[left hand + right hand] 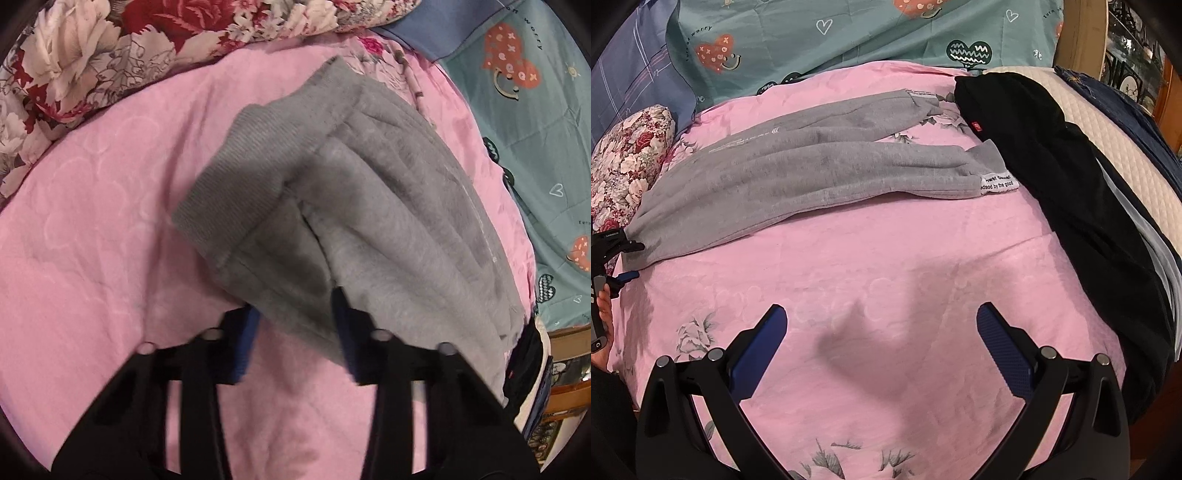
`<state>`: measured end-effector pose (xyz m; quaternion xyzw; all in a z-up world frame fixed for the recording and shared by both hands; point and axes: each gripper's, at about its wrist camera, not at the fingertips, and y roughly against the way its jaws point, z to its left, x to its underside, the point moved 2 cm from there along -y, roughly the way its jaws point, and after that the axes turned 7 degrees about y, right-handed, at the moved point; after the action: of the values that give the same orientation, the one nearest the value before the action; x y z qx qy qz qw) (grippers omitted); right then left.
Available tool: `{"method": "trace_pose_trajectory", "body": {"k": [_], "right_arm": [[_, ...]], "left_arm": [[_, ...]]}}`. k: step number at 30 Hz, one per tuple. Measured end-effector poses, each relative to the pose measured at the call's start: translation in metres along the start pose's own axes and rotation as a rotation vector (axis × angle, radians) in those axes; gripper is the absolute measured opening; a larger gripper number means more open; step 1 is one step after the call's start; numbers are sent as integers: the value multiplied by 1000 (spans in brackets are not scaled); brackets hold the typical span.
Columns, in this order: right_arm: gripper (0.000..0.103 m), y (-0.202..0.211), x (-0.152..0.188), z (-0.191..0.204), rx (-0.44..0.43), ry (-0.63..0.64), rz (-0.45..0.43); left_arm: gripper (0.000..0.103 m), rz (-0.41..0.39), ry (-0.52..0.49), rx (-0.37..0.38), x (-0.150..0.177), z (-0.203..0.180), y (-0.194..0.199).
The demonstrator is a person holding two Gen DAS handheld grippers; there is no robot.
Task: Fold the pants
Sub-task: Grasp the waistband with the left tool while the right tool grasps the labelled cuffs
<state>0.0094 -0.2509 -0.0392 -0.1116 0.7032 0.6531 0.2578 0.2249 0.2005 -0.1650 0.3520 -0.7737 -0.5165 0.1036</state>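
Grey sweatpants (783,173) lie stretched across a pink bedspread (886,280), waistband at the left, both leg cuffs at the right. In the left wrist view the ribbed waistband end (332,206) fills the middle. My left gripper (295,325) has its jaws apart around the waistband edge, the cloth lying between its blue pads (247,347). It also shows at the left edge of the right wrist view (624,258). My right gripper (881,332) is open and empty above the bare bedspread, in front of the pants.
A black garment (1052,177) lies to the right of the cuffs, over a cream quilted pad (1126,155). A teal heart-print pillow (849,33) sits at the back. A floral quilt (92,55) lies at the waistband end.
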Motion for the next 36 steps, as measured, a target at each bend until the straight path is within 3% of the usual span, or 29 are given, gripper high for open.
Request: {"method": "trace_pose_trajectory", "body": {"k": [4, 7, 11, 14, 18, 21, 26, 27, 28, 29, 30, 32, 36], "right_arm": [[102, -1, -5, -6, 19, 10, 0], [102, 1, -19, -24, 1, 12, -7], [102, -10, -51, -70, -40, -58, 46], [102, -31, -78, -97, -55, -114, 81], [102, -86, -107, -119, -93, -198, 190], [102, -124, -108, -132, -82, -296, 281], [101, -156, -108, -133, -79, -351, 320], [85, -161, -106, -132, -84, -363, 327], [77, -161, -107, -130, -23, -350, 318], [38, -159, -109, -128, 11, -331, 296], [27, -158, -109, -128, 27, -330, 291], [17, -151, -106, -136, 4, -387, 266], [15, -120, -95, -146, -72, -433, 212]], "left_arm": [[9, -10, 46, 75, -7, 11, 1], [7, -91, 55, 105, 6, 17, 18], [7, -197, 43, 172, 28, 28, 52], [7, -186, 83, 219, 32, 44, 55], [7, -170, 73, 211, 31, 48, 44], [7, -170, 51, 211, 31, 48, 42], [7, -159, 43, 202, 29, 48, 37], [7, -155, 44, 196, 28, 48, 35], [7, -151, 48, 192, 28, 48, 32], [7, -145, 59, 187, 27, 49, 30], [7, -143, 68, 187, 27, 50, 29], [6, -147, 72, 190, 28, 50, 30], [6, -192, 58, 194, 35, 48, 48]]}}
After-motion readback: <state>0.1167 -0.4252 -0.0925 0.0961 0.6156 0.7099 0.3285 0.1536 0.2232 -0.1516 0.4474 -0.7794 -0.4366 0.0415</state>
